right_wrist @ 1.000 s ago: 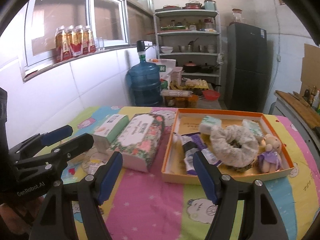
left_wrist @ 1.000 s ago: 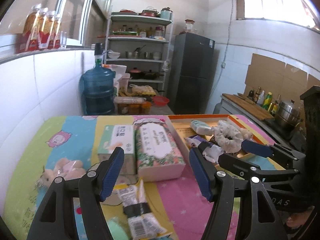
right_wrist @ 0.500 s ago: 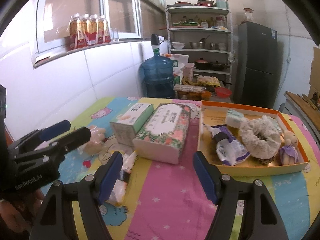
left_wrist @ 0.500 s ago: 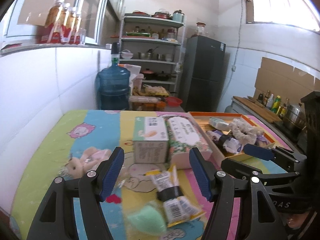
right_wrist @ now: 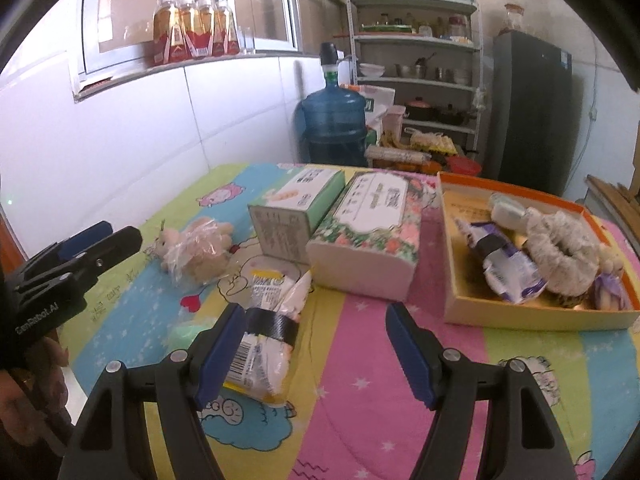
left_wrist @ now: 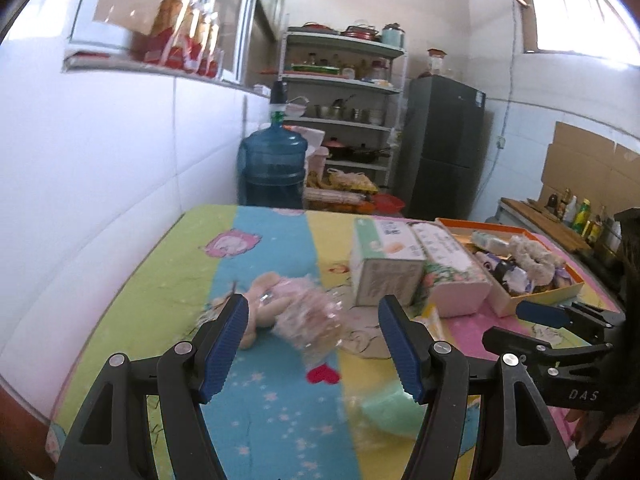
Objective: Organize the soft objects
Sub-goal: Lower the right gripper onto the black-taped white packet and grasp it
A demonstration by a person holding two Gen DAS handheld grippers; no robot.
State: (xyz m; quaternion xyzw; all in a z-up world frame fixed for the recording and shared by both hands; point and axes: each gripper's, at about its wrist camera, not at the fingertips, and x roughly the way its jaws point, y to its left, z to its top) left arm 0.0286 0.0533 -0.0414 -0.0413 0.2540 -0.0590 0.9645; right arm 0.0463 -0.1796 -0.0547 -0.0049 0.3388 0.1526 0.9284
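Note:
A plush toy in clear wrap (left_wrist: 288, 312) lies on the colourful table cover, just beyond my open, empty left gripper (left_wrist: 314, 344); it also shows in the right wrist view (right_wrist: 196, 248). A yellow-and-white snack packet (right_wrist: 268, 340) lies by the left finger of my open, empty right gripper (right_wrist: 316, 350). A pale green soft item (left_wrist: 384, 412) lies near the left gripper's right finger. An orange box (right_wrist: 516, 308) at the right holds a lace scrunchie (right_wrist: 560, 248), a purple packet (right_wrist: 500, 260) and a small doll (right_wrist: 608, 280).
Two tissue boxes, a green one (right_wrist: 296, 212) and a floral one (right_wrist: 372, 232), stand mid-table between the loose items and the orange box. A white tiled wall runs along the left. A blue water jug (right_wrist: 334, 124) and shelves stand beyond the table.
Both grippers have swung left. The plush toy now sits between the left gripper's fingers in view; the snack packet has come close under the right gripper. Both stay open.

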